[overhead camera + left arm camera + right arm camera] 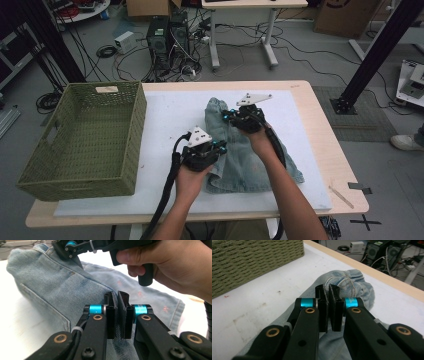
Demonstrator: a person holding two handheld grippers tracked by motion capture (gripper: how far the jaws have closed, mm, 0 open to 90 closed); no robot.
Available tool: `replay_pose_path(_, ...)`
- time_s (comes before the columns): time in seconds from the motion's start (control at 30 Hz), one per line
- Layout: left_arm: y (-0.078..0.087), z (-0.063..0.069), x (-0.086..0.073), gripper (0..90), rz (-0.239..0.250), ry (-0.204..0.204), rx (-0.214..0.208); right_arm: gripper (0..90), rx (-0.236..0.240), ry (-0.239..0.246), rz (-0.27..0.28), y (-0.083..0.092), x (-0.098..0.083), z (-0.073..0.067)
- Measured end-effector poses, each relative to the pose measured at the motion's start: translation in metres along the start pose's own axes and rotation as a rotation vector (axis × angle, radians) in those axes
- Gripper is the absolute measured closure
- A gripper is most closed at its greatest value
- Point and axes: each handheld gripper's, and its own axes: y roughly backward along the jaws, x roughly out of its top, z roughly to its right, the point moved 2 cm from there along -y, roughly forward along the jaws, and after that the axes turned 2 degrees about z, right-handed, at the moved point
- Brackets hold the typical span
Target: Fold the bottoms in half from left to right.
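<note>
From above, I see the green woven basket (pixel 85 137) at nine o'clock on the white mat (pixel 165 107), well apart from the work. At centre lies the pale denim garment (pixel 245 165). My left gripper (pixel 212 149) sits at its nine o'clock edge; my right gripper (pixel 229 116) sits toward twelve o'clock, by the bunched end of the cloth.

In the left gripper view, the jaws of the left gripper (pixel 117 296) stand narrow, clamped on a fold of the denim garment (pixel 57 290) that runs up between the pads, and the person's right hand (pixel 175 265) appears at one o'clock, which the high view shows only from above.

In the right gripper view, the right gripper (pixel 327 290) is likewise pinched narrow on the denim garment (pixel 352 282), whose gathered end lies just beyond the tips at twelve o'clock; the basket (pixel 254 257) fills ten o'clock.
</note>
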Motion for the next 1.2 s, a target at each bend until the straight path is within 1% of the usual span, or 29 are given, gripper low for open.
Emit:
replay_pose_path(0.07, -0.007, 0.006, 0.004, 85.6, 0.006, 0.001, -0.012, 87.7, -0.012, 0.002, 0.003, 0.008, -0.001, 0.006)
replay_pose_path(0.1, -0.01, 0.009, 0.006, 85.6, 0.005, -0.008, -0.017, 87.8, -0.02, 0.0, 0.003, 0.012, -0.002, 0.009)
replay_pose_path(0.2, -0.02, 0.017, 0.01, 85.6, 0.007, -0.01, -0.032, 87.8, -0.039, 0.001, 0.006, 0.024, -0.004, 0.017)
replay_pose_path(0.37, -0.035, 0.031, 0.017, 85.6, 0.011, -0.021, -0.059, 87.9, -0.068, -0.003, 0.014, 0.041, -0.008, 0.028)
replay_pose_path(0.5, -0.046, 0.041, 0.02, 85.6, 0.02, -0.018, -0.077, 87.9, -0.085, -0.002, 0.017, 0.053, -0.011, 0.036)
replay_pose_path(0.57, -0.051, 0.045, 0.021, 85.6, 0.018, -0.023, -0.079, 87.9, -0.094, -0.008, 0.017, 0.058, -0.013, 0.04)
replay_pose_path(0.6, -0.055, 0.048, 0.021, 85.6, 0.02, -0.017, -0.085, 87.9, -0.102, -0.006, 0.017, 0.061, -0.014, 0.042)
replay_pose_path(0.8, -0.069, 0.058, 0.023, 85.5, 0.028, -0.012, -0.104, 88.1, -0.136, -0.019, 0.014, 0.075, -0.021, 0.054)
replay_pose_path(0.87, -0.074, 0.06, 0.022, 85.3, 0.028, -0.01, -0.105, 88.1, -0.149, -0.024, 0.014, 0.079, -0.024, 0.058)
replay_pose_path(0.97, -0.082, 0.063, 0.019, 85.1, 0.021, -0.011, -0.099, 88.2, -0.168, -0.044, 0.002, 0.083, -0.031, 0.065)
replay_pose_path(1.03, -0.085, 0.064, 0.017, 82.2, 0.021, -0.02, -0.098, 88.2, -0.181, -0.051, -0.009, 0.085, -0.035, 0.069)
replay_pose_path(1.07, -0.085, 0.064, 0.017, 79.4, 0.023, -0.032, -0.1, 88.2, -0.186, -0.053, -0.013, 0.086, -0.037, 0.07)
replay_pose_path(1.1, -0.084, 0.063, 0.016, 75.4, 0.029, -0.04, -0.089, 88.2, -0.192, -0.056, -0.016, 0.087, -0.04, 0.073)
replay_pose_path(1.13, -0.083, 0.062, 0.016, 69.1, 0.035, -0.042, -0.083, 88.1, -0.199, -0.058, -0.02, 0.087, -0.042, 0.075)
replay_pose_path(1.17, -0.082, 0.06, 0.015, 66.5, 0.048, -0.046, -0.079, 88.2, -0.207, -0.069, -0.027, 0.088, -0.044, 0.077)
replay_pose_path(1.2, -0.079, 0.057, 0.015, 64.7, 0.057, -0.059, -0.069, 88.1, -0.212, -0.079, -0.03, 0.088, -0.047, 0.08)
